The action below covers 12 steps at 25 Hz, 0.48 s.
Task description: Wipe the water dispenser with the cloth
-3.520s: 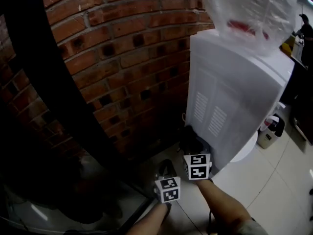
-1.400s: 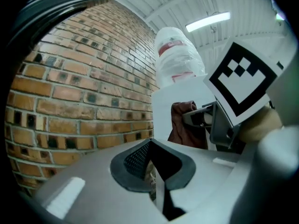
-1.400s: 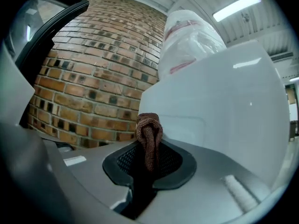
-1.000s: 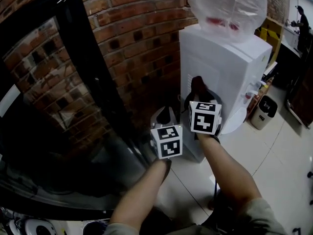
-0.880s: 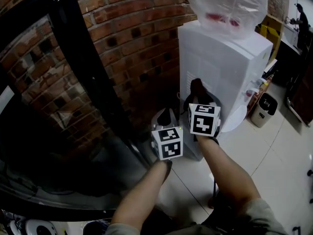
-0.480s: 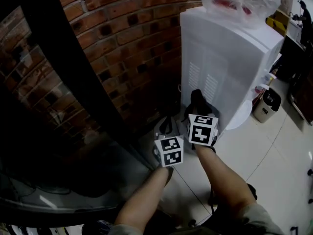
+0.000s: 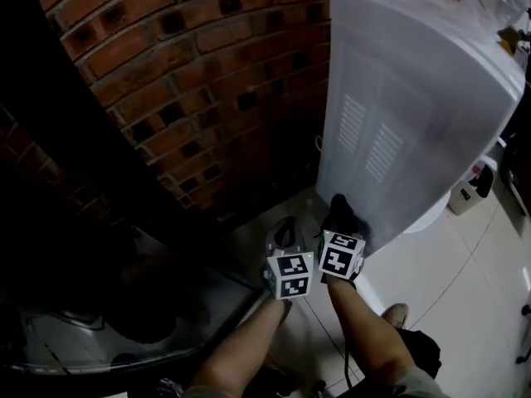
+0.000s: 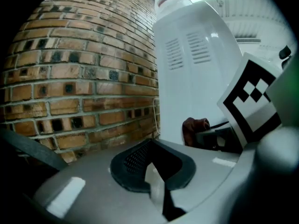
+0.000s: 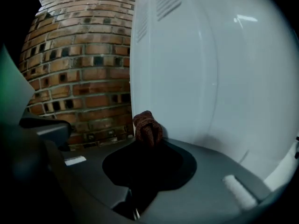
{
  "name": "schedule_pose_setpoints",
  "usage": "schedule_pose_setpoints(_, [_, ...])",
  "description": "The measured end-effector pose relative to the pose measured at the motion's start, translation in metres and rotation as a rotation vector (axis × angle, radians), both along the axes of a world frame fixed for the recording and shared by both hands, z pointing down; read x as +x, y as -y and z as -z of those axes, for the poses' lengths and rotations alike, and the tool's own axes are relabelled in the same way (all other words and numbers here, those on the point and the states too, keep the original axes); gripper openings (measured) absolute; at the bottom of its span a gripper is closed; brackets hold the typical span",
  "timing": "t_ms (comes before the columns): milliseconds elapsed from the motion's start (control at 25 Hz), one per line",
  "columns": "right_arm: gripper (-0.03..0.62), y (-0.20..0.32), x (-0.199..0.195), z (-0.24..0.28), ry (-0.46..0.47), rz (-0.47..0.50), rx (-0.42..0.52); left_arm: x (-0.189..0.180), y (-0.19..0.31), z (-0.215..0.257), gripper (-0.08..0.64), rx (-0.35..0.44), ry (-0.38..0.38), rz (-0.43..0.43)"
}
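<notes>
The right hand-held gripper [image 9: 148, 146] has its 2 jaws clamped tight on a bunched, dark reddish-brown cloth [image 9: 147, 126], which pokes out beyond the tips and sits against the low part of the white water dispenser [image 7: 415, 123], below the vents of its side panel and near the tiled floor [image 7: 465, 272]. The left hand-held gripper [image 8: 152, 158] hangs just beside it on the side of the brick wall [image 7: 191, 81], its jaws drawn together with nothing between them, and it touches neither the cloth nor the dispenser.
</notes>
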State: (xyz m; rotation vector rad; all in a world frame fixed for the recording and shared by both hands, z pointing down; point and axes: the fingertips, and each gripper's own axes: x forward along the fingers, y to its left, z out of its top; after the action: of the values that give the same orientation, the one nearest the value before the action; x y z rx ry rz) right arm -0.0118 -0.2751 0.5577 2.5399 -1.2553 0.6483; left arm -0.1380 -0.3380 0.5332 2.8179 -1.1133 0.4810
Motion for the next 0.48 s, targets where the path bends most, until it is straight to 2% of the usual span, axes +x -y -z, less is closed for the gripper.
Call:
schedule_pose_setpoints(200, [0.071, -0.001, 0.001, -0.067, 0.026, 0.005, -0.088, -0.001, -0.002, -0.052, 0.0, -0.053, 0.042, -0.001])
schedule_pose_setpoints(480, [0.071, 0.003, 0.0, -0.136, 0.053, 0.001, -0.157, -0.001, -0.002, -0.1, 0.0, -0.11, 0.07, -0.015])
